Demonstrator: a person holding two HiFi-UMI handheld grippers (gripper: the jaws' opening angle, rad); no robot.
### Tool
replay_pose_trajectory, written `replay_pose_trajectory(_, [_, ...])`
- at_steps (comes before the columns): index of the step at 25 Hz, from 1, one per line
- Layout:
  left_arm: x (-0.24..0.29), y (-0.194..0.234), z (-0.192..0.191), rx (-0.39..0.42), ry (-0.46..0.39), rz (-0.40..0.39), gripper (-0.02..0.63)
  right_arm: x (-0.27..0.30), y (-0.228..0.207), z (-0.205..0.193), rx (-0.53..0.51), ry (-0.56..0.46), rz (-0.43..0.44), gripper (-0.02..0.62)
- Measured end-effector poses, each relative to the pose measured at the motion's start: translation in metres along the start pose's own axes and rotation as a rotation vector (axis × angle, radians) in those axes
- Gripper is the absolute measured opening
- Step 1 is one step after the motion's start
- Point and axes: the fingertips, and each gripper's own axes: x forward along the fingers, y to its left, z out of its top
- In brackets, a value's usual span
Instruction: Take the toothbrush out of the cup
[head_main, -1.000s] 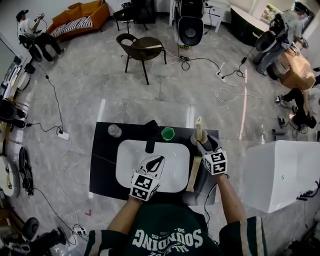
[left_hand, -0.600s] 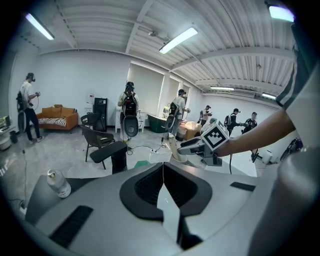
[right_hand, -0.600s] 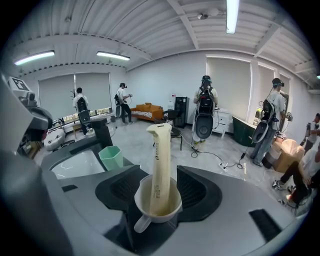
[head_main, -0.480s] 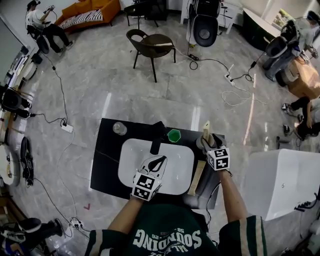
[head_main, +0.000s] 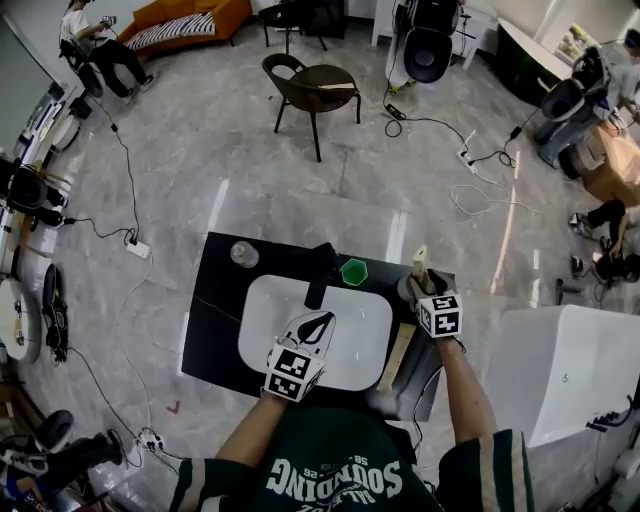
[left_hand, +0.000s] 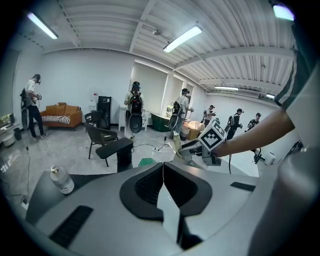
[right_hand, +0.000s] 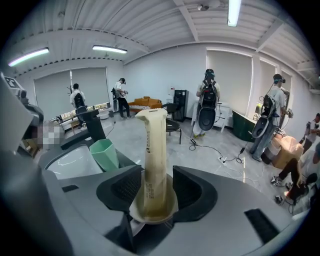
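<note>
My right gripper (head_main: 418, 288) is at the right end of the black counter (head_main: 215, 330), shut on a cream tube (head_main: 421, 262) that stands upright between its jaws (right_hand: 152, 192); the tube (right_hand: 153, 155) has a flat crimped top and a round base. A green cup (head_main: 353, 271) stands behind the white sink (head_main: 360, 350), left of the tube, and in the right gripper view the cup (right_hand: 104, 154) shows no toothbrush. My left gripper (head_main: 312, 322) hangs over the sink's front, shut with nothing in it (left_hand: 163, 172).
A black tap (head_main: 320, 272) rises behind the sink. A small clear bottle (head_main: 244, 254) stands at the counter's back left. A long beige piece (head_main: 396, 356) lies beside the sink's right edge. A white cabinet (head_main: 570, 370) stands close on the right; cables cross the floor.
The head view has drifted a little. The right gripper with the tube has shifted slightly right of the cup; the left gripper stays over the sink.
</note>
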Motion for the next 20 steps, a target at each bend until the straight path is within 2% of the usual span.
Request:
replay_pose_trajectory(2, [0.000, -0.001, 0.000, 0.000, 0.000, -0.001, 0.016, 0.000, 0.000, -0.003, 0.000, 0.008, 0.006, 0.202])
replay_pose_trajectory(4, [0.000, -0.001, 0.000, 0.001, 0.001, -0.002, 0.017, 0.000, 0.000, -0.005, -0.011, 0.012, 0.006, 0.147])
replay_pose_trajectory(9, [0.000, 0.000, -0.004, -0.001, 0.004, -0.001, 0.016, 0.001, 0.000, -0.006, -0.018, 0.012, 0.007, 0.104])
replay_pose_trajectory(20, [0.002, -0.003, -0.001, -0.001, -0.005, -0.023, 0.016, -0.016, 0.007, 0.013, -0.029, -0.061, 0.005, 0.094])
